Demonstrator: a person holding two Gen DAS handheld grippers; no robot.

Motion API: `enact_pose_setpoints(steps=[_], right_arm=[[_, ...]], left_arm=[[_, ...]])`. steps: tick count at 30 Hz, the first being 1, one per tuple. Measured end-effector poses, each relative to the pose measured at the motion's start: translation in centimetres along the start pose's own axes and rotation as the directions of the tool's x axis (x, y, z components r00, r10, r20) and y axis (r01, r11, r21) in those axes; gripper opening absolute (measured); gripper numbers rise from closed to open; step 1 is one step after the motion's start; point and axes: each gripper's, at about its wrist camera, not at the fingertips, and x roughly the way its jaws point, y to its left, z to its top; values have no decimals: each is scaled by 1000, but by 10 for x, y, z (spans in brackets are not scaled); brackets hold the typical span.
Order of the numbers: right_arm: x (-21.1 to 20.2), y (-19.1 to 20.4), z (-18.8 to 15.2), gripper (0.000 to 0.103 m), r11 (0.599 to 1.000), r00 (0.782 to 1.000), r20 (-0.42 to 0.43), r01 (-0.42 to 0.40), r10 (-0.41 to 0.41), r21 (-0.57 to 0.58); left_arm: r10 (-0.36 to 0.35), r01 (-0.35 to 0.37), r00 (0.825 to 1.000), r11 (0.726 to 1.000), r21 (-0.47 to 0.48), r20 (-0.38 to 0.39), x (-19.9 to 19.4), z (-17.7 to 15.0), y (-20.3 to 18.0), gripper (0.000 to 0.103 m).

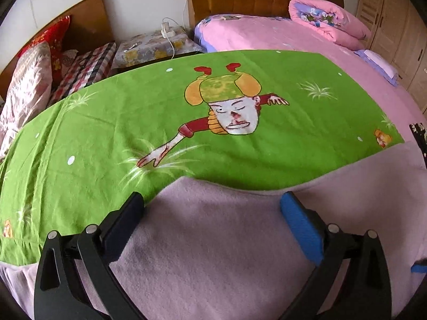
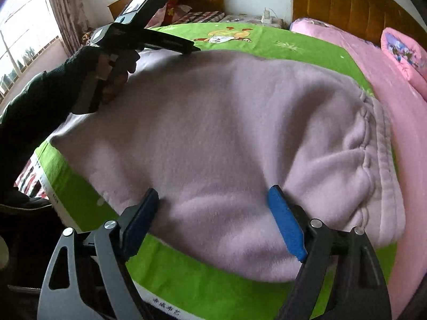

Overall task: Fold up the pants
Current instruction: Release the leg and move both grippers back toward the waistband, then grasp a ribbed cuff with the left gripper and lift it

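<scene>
Lilac fleece pants (image 2: 226,122) lie flat on a green cartoon-print cloth (image 2: 267,288), with the gathered waistband (image 2: 373,144) at the right. My right gripper (image 2: 213,200) is open, its jaws wide apart just over the pants' near edge. My left gripper (image 1: 213,202) is open over the pants (image 1: 213,253) near their far edge, holding nothing. It also shows in the right wrist view (image 2: 186,46), held by a black-sleeved hand at the pants' far left.
The green cloth (image 1: 133,112) covers a pink bed (image 1: 267,37). A rolled pink quilt (image 1: 328,18) lies by the brown headboard. A nightstand (image 1: 154,45) with a charger and a second bed with pillows (image 1: 34,80) stand at the left. Wardrobes (image 1: 395,21) are at the right.
</scene>
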Motion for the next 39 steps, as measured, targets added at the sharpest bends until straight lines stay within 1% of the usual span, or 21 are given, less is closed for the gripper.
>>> enact_pose_setpoints(steps=[2,4,6,8,10,12,13,15,17,20,22,23,24,27,28,29,31,33,35,37,39], right_arm=[[-10,-3,10,80,1000,1000,24,12,-12,-8],[-27,-12,27,80,997,990,118,69,-73,37],[-36,-34,48,81,990,972,217,61,-88,128],[-26,-45,62,82,984,969,209,99,-129,148],[-3,-54,75,83,976,971,141,176,-193,126],[24,-60,67,85,973,976,21,216,-218,76],[26,-58,58,86,975,975,33,219,-220,32],[16,-65,46,86,982,982,41,181,-183,53],[3,-66,37,85,981,982,29,185,-187,65],[-26,-47,29,85,955,957,48,280,-286,96],[-44,-34,27,86,977,972,150,161,-182,138],[-47,-25,24,86,985,978,171,96,-119,140],[-43,-12,19,86,991,983,163,69,-86,111],[-18,-1,-6,86,986,987,42,155,-158,58],[-12,-2,-14,87,986,986,37,158,-160,47],[-16,-1,-23,87,987,984,79,155,-157,31],[-22,-1,-23,86,986,985,63,160,-163,50],[-26,5,-16,86,978,978,40,205,-206,32],[-28,15,2,86,961,961,38,275,-275,13],[-37,33,15,86,965,962,87,261,-260,-4],[-41,56,38,87,978,967,160,205,-197,-36]], left_arm=[[-5,5,1000,1000,-9,18,-4,-2,2,102],[-14,16,999,999,-45,44,-8,-5,9,101],[0,4,999,997,-83,49,-10,-7,13,101],[-8,12,999,995,-99,44,-10,-7,17,101],[4,-1,999,996,-89,33,-8,-6,16,101],[15,-14,1000,997,-81,23,-6,-6,13,101],[15,-13,1000,996,-85,21,-5,-6,14,102],[13,-11,1000,995,-94,23,-6,-7,16,102],[10,-7,1000,994,-108,23,-6,-7,18,102],[11,-8,1000,994,-110,22,-5,-7,19,102],[13,-10,1000,994,-110,23,-5,-7,19,102],[14,-11,1000,994,-111,25,-5,-7,20,102],[15,-12,1000,994,-112,27,-5,-7,20,102],[23,-18,999,993,-120,44,-8,-7,22,101],[14,-7,999,992,-126,52,-10,-7,22,101],[-5,14,998,990,-137,68,-12,-8,24,101],[-36,58,990,984,-167,134,-27,-13,33,101],[-62,109,977,967,-229,202,-54,-22,48,101],[-117,201,950,940,-277,290,-93,-40,71,101],[-118,223,931,933,-283,346,-131,-66,96,101],[-86,202,926,936,-290,368,-158,-94,122,101]])
